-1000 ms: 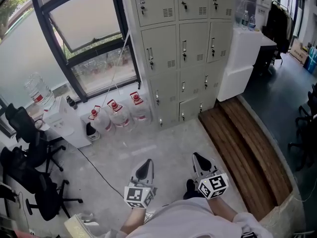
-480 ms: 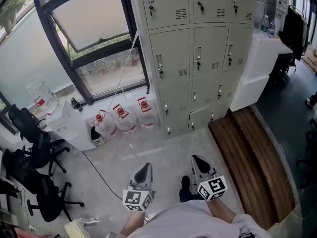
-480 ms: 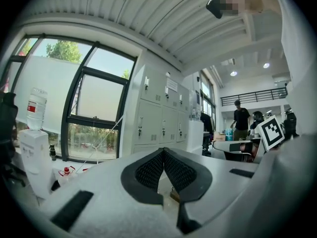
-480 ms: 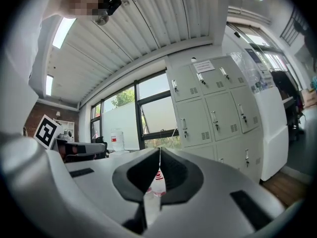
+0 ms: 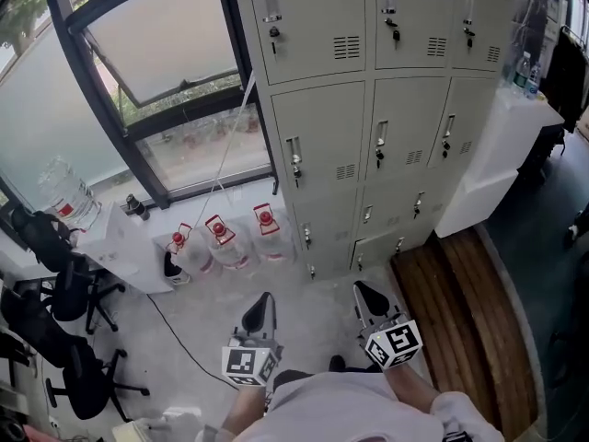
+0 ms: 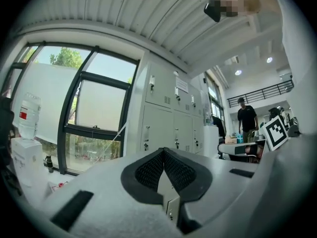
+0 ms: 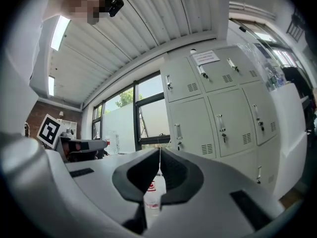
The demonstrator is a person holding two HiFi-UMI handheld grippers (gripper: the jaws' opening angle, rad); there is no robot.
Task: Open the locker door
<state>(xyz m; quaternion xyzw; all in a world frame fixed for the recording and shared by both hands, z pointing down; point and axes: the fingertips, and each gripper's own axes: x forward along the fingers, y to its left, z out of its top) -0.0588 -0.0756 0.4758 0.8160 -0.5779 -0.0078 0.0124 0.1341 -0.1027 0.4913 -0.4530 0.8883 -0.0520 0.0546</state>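
Observation:
A bank of grey lockers [image 5: 368,109] stands ahead of me, with every door that I see closed. Each door has a vertical handle [image 5: 294,158] with a key lock under it. Both grippers hang low in front of me, well short of the lockers. My left gripper [image 5: 260,305] is shut and holds nothing. My right gripper [image 5: 368,295] is shut and empty too. In the left gripper view the closed jaws [image 6: 164,151] point toward the lockers [image 6: 166,115]. The right gripper view shows its jaws [image 7: 159,153] meeting below the locker doors [image 7: 220,110].
Three water bottles [image 5: 223,240] stand on the floor left of the lockers, under a tilted window [image 5: 166,35]. Office chairs [image 5: 55,330] crowd the left. A white cabinet [image 5: 492,155] and a wooden platform [image 5: 465,311] lie to the right. A person [image 6: 246,123] stands far off.
The lockers have come nearer and fill more of the head view. Both grippers stay low and shut, the left one drifting slightly down.

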